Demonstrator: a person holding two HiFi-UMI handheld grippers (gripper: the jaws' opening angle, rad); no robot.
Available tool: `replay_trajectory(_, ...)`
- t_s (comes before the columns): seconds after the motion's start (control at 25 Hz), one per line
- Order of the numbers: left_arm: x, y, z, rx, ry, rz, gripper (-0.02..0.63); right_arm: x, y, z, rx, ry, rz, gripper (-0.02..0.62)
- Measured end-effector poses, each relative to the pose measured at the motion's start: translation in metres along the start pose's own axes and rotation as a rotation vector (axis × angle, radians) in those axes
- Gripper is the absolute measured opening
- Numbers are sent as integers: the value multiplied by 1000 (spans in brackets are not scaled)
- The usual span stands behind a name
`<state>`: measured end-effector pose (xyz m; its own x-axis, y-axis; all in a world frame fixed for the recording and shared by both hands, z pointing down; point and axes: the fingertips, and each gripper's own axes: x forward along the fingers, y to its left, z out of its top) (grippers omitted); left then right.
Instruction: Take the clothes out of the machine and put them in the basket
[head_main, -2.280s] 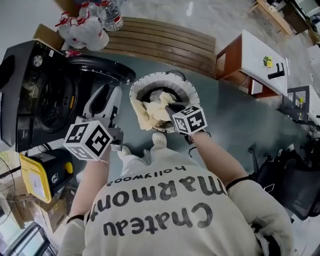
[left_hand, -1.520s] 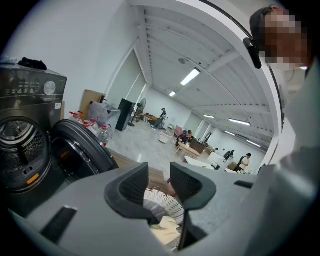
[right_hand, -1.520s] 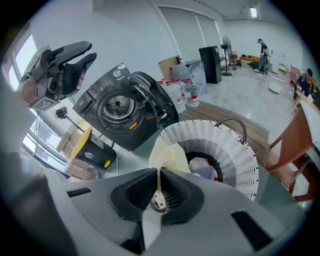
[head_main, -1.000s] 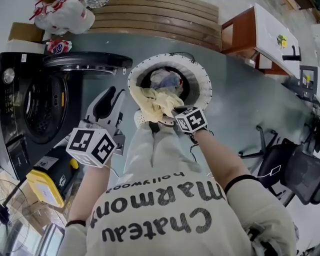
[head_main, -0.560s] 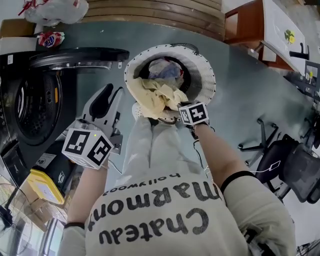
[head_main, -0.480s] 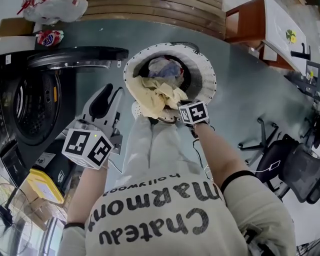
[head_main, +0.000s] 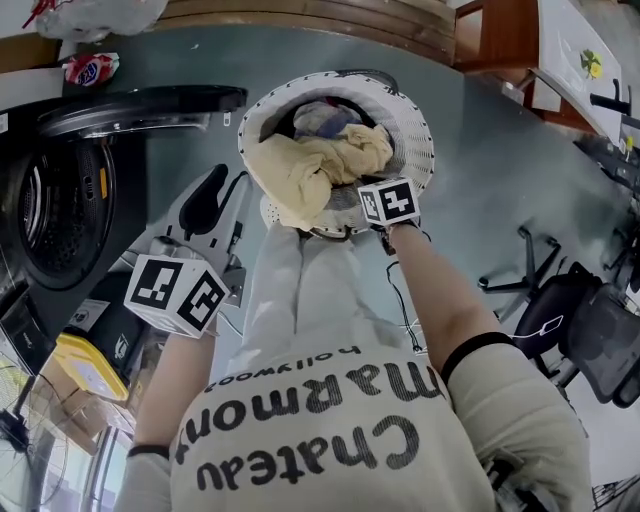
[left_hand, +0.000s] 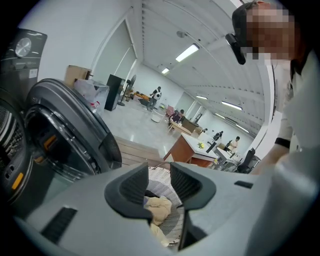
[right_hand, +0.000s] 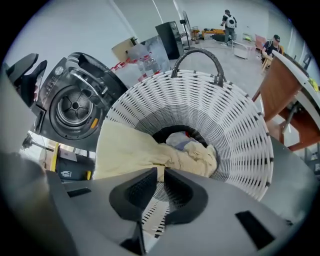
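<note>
The right gripper (right_hand: 161, 173) hangs at the near rim of the white basket (head_main: 418, 140). Its fingers are nearly together, pinching a fold of the yellow cloth (head_main: 310, 165). The cloth drapes over that rim and spills inside, onto a pale grey garment (head_main: 322, 117). The left gripper (left_hand: 159, 176) hovers beside the black washing machine (head_main: 60, 210), its fingers apart with nothing between them.

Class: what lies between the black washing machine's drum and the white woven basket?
The machine's dark open door and the open left tool, both seen in the head view.
</note>
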<state>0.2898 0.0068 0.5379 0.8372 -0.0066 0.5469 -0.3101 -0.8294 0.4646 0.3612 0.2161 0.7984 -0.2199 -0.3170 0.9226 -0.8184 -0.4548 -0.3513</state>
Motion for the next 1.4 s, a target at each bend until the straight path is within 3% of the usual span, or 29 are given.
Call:
replay_trajectory(0.32, 0, -18, 3, 8, -15, -6, 141, -18, -12, 2, 75, -48, -19, 43)
replay_trajectory(0.48, -5, -39, 7, 21, -35, -20, 141, -47, -7, 13, 185, -154, 8, 43)
replay_trajectory(0.72, -21, -71, 22, 37, -78, -45, 141, -98, 17, 38, 178, -285, 56, 43)
replay_trajectory(0.92, -30, -101, 45, 70, -132, -65, 137, -156, 23, 68, 232, -427, 81, 43)
replay_trajectory(1.16, -59, -127, 76, 38, -230, -30, 101, -230, 49, 88, 177, -544, 95, 43)
replay_trajectory(1.4, -79, -164, 105, 88, -304, -76, 96, -306, 81, 114, 112, -679, 99, 41)
